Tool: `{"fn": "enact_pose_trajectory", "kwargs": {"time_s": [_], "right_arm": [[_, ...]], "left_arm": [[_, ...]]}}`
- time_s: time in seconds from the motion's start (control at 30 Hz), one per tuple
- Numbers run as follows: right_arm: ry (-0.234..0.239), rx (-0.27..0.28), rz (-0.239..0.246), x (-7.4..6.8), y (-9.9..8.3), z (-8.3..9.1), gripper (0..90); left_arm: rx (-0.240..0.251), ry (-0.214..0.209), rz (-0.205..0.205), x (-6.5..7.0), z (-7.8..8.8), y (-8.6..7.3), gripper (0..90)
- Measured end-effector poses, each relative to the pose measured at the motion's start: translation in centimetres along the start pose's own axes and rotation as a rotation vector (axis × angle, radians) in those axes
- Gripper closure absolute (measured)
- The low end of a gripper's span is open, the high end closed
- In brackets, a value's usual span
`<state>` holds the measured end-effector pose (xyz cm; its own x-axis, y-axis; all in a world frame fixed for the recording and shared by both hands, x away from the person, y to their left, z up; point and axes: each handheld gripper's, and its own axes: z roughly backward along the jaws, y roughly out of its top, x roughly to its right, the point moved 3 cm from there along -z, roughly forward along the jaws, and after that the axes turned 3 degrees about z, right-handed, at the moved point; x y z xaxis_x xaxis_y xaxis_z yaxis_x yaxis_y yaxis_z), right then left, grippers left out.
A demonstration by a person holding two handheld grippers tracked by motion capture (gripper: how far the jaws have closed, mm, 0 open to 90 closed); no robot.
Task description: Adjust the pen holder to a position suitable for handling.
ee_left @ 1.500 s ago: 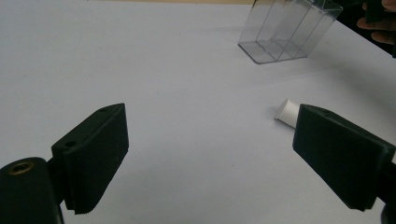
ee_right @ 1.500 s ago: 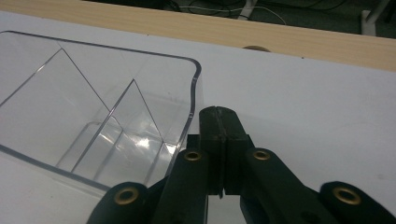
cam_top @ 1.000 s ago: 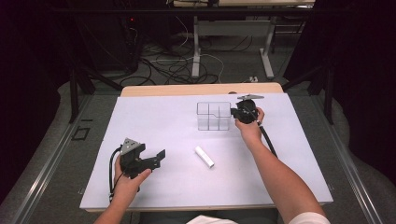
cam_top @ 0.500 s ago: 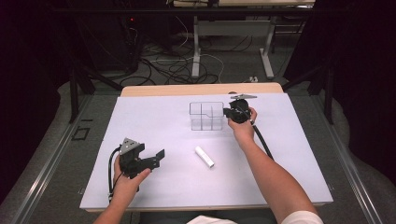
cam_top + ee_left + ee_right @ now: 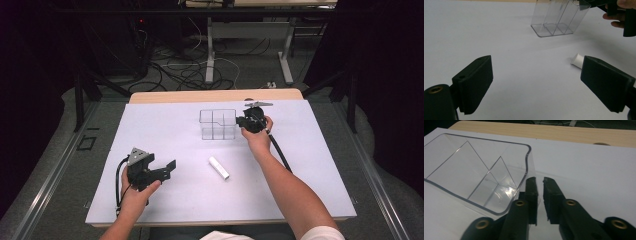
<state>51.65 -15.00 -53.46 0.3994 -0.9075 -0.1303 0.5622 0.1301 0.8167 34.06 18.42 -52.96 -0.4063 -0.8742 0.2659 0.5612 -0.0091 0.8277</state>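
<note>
Dark lab space with cables on the floor lies behind a wooden table [image 5: 215,95] covered by a white sheet [image 5: 300,190]. On the sheet, toward 12 o'clock of centre, stands the clear plastic organiser box with inner dividers [image 5: 218,124], upright and empty as far as I can tell. The right gripper [image 5: 246,121] sits at the box's 3 o'clock wall; the right gripper view shows its jaws a narrow gap apart about the thin clear wall, having just been opening, so the pinch looks released, or nearly so. Judgement: positioning of the box appears finished or close to it. A small white cylinder [image 5: 219,167] lies on its side at 6 o'clock of the box, well apart from it and untouched; loading it into a compartment is probably what remains. The left gripper [image 5: 162,170] rests at 8 o'clock of the sheet, jaws spread wide with nothing between them, aimed toward the cylinder. No brand, label or writing readable on the box, cylinder or grippers.
</note>
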Motion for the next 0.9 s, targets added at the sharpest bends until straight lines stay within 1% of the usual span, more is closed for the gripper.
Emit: {"fn": "enact_pose_trajectory", "kwargs": {"time_s": [0.07,0.17,0.2,0.23,0.3,0.37,0.4,0.43,0.47,0.5,0.57,0.7,0.73,0.8,0.87,0.9], "right_arm": [[-0.015,0.007,-0.022,0.4,0.0,0.3,74.5],[-0.028,0.006,-0.029,0.7,0.1,0.9,66.8],[-0.022,0.003,-0.033,0.7,0.1,1.2,63.8],[-0.02,0.011,-0.046,0.7,0.1,1.3,61.4],[0.0,0.027,-0.069,0.5,0.3,1.7,57.4],[0.011,0.036,-0.077,0.2,0.3,2.1,53.5],[0.008,0.031,-0.082,0.1,0.4,2.3,51.8],[0.004,0.037,-0.077,0.1,0.4,2.4,47.7],[0.021,0.04,-0.087,0.0,0.4,2.6,44.5],[0.049,0.03,-0.102,-0.3,0.4,2.9,42.6],[0.044,0.027,-0.094,-0.3,0.4,3.1,41.0],[0.022,0.047,-0.075,-0.7,0.4,3.8,35.6],[0.032,0.046,-0.084,-0.8,0.4,3.9,34.2],[0.035,0.042,-0.1,-1.0,0.2,4.2,30.3],[0.04,0.031,-0.101,-1.3,0.1,4.6,29.6],[0.046,0.025,-0.094,-1.5,0.1,4.8,27.8]], "left_arm": [[-0.004,0.0,-0.005,-0.1,0.1,0.0,11.1],[-0.004,0.006,-0.003,-0.1,0.0,-0.1,12.0],[-0.002,0.008,0.003,-0.1,0.0,-0.1,12.1],[-0.001,0.006,0.002,-0.1,0.0,0.0,12.2],[-0.004,0.006,-0.002,-0.1,0.0,0.0,12.2],[-0.007,0.007,-0.001,-0.1,0.0,0.0,12.2],[-0.008,0.006,0.0,-0.1,0.0,-0.1,12.2],[-0.01,0.006,0.001,0.0,-0.1,-0.1,12.2],[-0.01,0.006,0.001,0.0,-0.1,-0.1,12.2],[-0.009,0.007,0.001,0.0,-0.1,-0.1,12.2],[-0.006,0.008,0.006,0.0,-0.2,-0.1,12.2],[-0.01,0.007,0.004,-0.1,-0.1,-0.1,12.3],[-0.01,0.006,0.004,-0.1,-0.1,-0.1,12.3],[-0.01,0.005,0.005,-0.1,-0.1,0.0,12.3],[-0.011,0.004,0.005,-0.1,-0.1,-0.1,12.3],[-0.012,0.005,0.005,-0.1,-0.1,-0.1,12.3]]}}
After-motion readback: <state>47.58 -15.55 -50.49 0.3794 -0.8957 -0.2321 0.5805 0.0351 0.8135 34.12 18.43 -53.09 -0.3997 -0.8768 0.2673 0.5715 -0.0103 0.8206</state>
